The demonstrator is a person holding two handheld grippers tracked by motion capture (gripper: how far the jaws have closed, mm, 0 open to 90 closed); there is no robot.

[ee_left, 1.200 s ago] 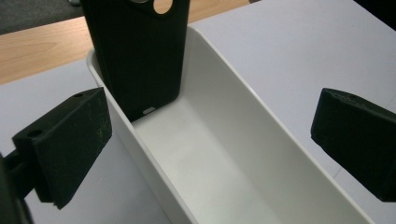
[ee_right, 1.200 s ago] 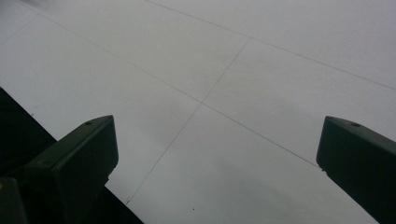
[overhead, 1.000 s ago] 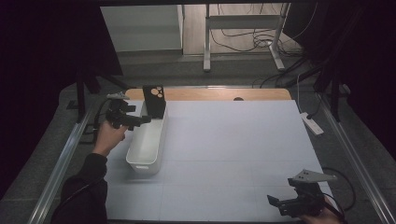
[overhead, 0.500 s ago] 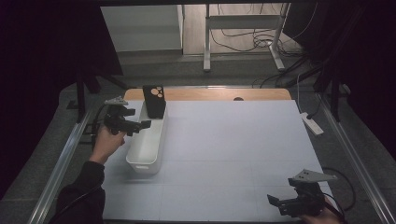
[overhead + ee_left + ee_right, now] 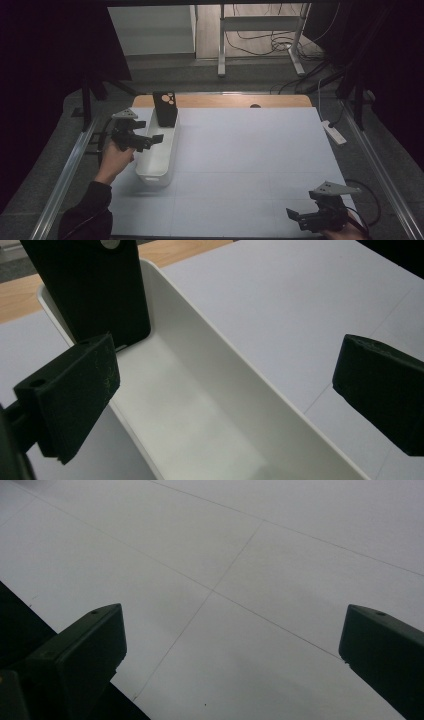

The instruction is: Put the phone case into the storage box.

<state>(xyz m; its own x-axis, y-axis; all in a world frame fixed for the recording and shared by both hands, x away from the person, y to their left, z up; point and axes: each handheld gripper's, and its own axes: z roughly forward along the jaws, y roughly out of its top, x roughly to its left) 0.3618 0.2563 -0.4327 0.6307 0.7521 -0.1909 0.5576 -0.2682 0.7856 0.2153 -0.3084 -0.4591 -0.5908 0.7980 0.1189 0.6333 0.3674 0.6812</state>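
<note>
From the high view, a long white bin (image 5: 159,150) lies on the left part of a pale tabletop (image 5: 250,165), its length running away from the person; a black phone case (image 5: 165,108) stands upright inside the bin's far end, leaning on the end wall, camera cut-outs near its top; the left tongs (image 5: 150,140), held in the person's left hand (image 5: 116,156), hover at the bin's left rim, jaws pointing across it; the right tongs (image 5: 296,218) sit low at the near right corner of the tabletop, well apart from the bin.

The left gripper view adds what the high view cannot give: the bin's inside (image 5: 200,415) is bare and smooth, and the phone case (image 5: 90,290) rests with its lower edge on the bin floor; the two black jaws stand wide apart, released, one over the bin's left wall, the other over the tabletop (image 5: 300,305) beyond its right wall; nothing is between them.

The right gripper view looks down on plain tabletop (image 5: 250,580) crossed by thin seams; its jaws are also spread wide and hold nothing; the tabletop's near edge cuts across the lower left, dark beyond it.

The middle and right of the tabletop lie open; a strip of bare wood (image 5: 225,101) shows at the far edge; metal rails (image 5: 65,175) flank both sides.
</note>
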